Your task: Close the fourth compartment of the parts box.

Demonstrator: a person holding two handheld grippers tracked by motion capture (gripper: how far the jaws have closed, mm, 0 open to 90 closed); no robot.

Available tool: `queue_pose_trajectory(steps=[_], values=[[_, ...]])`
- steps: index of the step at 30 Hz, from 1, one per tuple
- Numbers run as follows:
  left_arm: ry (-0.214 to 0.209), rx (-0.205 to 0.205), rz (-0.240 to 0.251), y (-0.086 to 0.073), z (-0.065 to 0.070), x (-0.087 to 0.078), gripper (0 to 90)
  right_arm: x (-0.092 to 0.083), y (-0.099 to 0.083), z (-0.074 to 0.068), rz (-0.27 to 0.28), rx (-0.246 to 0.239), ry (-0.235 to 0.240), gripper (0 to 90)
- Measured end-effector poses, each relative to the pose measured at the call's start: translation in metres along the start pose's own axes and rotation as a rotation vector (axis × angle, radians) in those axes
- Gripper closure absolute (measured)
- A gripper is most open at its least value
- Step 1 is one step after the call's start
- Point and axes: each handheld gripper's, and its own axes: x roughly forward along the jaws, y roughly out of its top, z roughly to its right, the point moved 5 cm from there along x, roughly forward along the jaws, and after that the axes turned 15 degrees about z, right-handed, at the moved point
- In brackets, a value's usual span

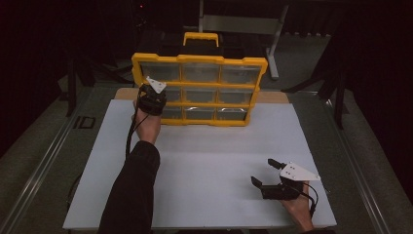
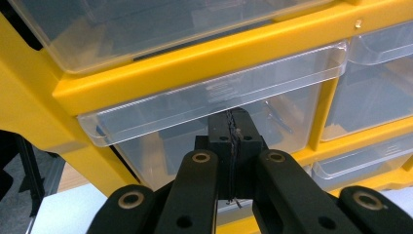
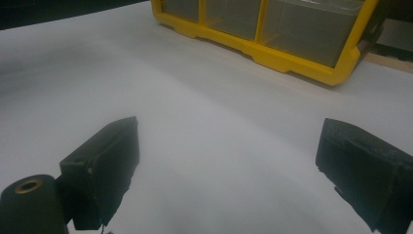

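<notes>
A yellow drawer cabinet [image 1: 199,59] with clear plastic drawers stands upright at the far side of the white board. My left gripper [image 1: 151,97] is at its left column, middle row. In the left gripper view its jaws [image 2: 233,129] are shut pad to pad, with nothing visible between them. Their tips sit right at the front of a clear drawer [image 2: 219,92], just under its lip. My right gripper [image 1: 262,171] rests low over the board near the front right, jaws wide open and empty [image 3: 229,161]. The cabinet's lower corner [image 3: 292,63] lies well ahead of it.
The white board [image 1: 209,161] covers most of the table, with a strip of wooden tabletop [image 1: 272,96] behind it. A yellow carry handle [image 1: 200,38] tops the cabinet. A grey metal stand [image 1: 243,22] is behind it. Dark floor surrounds the table.
</notes>
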Motion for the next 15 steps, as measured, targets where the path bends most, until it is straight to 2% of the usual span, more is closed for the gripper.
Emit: queue_pose_trajectory(steps=[8, 11, 12, 13, 15], values=[[-0.026, 0.026, -0.003, 0.000, 0.001, -0.006, 86.6, 0.000, 0.000, 0.000, -0.001, 0.001, -0.001, 8.6], [-0.049, 0.035, -0.002, 0.002, 0.003, -0.009, 85.0, 0.000, 0.000, 0.000, 0.000, 0.001, -0.002, 8.6], [-0.076, 0.041, 0.000, 0.003, 0.005, -0.014, 84.3, 0.000, 0.000, 0.000, -0.001, 0.000, -0.001, 8.6], [-0.076, 0.041, 0.000, 0.003, 0.005, -0.014, 83.9, 0.000, 0.000, 0.000, -0.001, 0.000, -0.001, 8.6], [-0.109, 0.054, 0.009, 0.004, 0.008, -0.021, 83.0, 0.000, 0.000, 0.000, -0.003, -0.003, -0.001, 8.7]])
